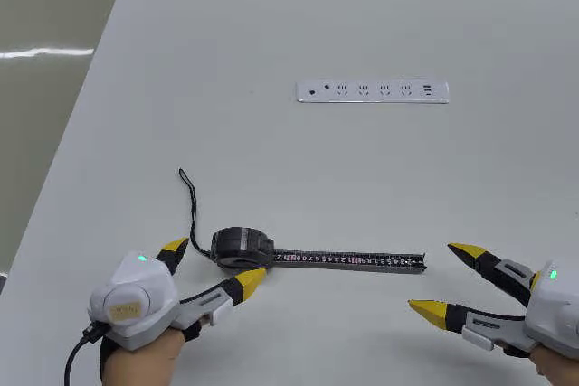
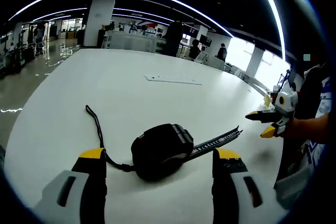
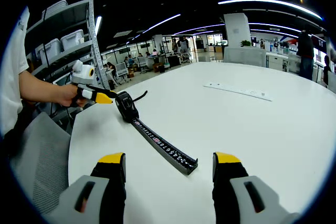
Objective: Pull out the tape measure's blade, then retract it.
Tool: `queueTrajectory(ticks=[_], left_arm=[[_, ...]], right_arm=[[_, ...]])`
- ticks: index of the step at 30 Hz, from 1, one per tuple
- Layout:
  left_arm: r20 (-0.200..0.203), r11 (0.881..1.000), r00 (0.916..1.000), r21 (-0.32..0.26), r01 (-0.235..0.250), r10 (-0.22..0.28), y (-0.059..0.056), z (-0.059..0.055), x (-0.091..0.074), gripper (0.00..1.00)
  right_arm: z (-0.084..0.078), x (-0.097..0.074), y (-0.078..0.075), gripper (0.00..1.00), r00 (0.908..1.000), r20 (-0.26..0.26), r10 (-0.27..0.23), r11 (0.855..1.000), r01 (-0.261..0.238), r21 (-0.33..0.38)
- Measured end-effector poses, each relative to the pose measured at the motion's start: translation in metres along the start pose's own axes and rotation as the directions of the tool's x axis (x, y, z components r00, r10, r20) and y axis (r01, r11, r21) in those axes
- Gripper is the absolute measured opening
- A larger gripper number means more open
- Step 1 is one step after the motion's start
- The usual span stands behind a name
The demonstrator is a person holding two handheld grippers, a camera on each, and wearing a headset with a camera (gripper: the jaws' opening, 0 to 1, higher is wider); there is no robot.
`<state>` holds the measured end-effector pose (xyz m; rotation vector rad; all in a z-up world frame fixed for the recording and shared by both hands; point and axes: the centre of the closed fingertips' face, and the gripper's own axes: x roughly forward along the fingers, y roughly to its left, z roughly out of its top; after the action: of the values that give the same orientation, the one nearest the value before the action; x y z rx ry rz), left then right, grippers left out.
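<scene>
Jaws apart on both: left gripper (image 1: 215,259) astride tape measure (image 1: 242,246), right gripper (image 1: 431,276) beyond blade (image 1: 353,261).

Case (image 1: 242,247): black.
Blade (image 1: 353,261): dark, white numerals, reddish marks at the case end.
Strap (image 1: 188,201): black.
Left gripper (image 1: 215,260): white body, black jaws, yellow tips, green light.
Right gripper (image 1: 433,276): the same 4 colours.
Table (image 1: 271,42): plain pale grey-white.
Strip (image 1: 372,91): white, dark sockets.

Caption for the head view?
Open yellow-tipped left gripper and right gripper flank black tape measure, blade out, on white table.
</scene>
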<state>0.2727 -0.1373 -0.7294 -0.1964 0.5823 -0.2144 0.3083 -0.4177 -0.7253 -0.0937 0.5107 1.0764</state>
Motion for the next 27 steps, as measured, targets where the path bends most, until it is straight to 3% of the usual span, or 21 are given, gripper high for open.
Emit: queueTrajectory(ticks=[9, 14, 16, 18, 27], left_arm=[[-0.005, 0.998, 0.9984, -0.031, -0.056, 0.055, 0.003, -0.002, 0.003, 0.84], [-0.009, 0.997, 0.9978, -0.041, -0.066, 0.066, 0.000, -0.002, 0.006, 0.85], [-0.002, 0.997, 0.9968, -0.021, -0.080, 0.079, -0.003, 0.000, 0.008, 0.86], [-0.004, 0.996, 0.9973, -0.046, -0.074, 0.074, -0.005, -0.001, 0.010, 0.85], [-0.015, 0.989, 0.9917, -0.074, -0.128, 0.127, 0.000, -0.003, 0.011, 0.85]], right_arm=[[-0.002, 0.004, -0.002, 0.67, 1.0000, -0.001, 0.003, 1.000, -0.003, 0.005], [-0.006, 0.006, -0.002, 0.67, 1.0000, -0.006, 0.006, 1.000, -0.006, 0.010], [-0.007, 0.007, -0.002, 0.67, 0.9999, -0.011, 0.008, 1.000, -0.008, 0.011], [-0.007, 0.008, -0.003, 0.67, 0.9999, -0.011, 0.008, 1.000, -0.008, 0.013], [-0.010, 0.010, -0.004, 0.67, 0.9997, -0.018, 0.017, 1.000, -0.017, 0.014]])
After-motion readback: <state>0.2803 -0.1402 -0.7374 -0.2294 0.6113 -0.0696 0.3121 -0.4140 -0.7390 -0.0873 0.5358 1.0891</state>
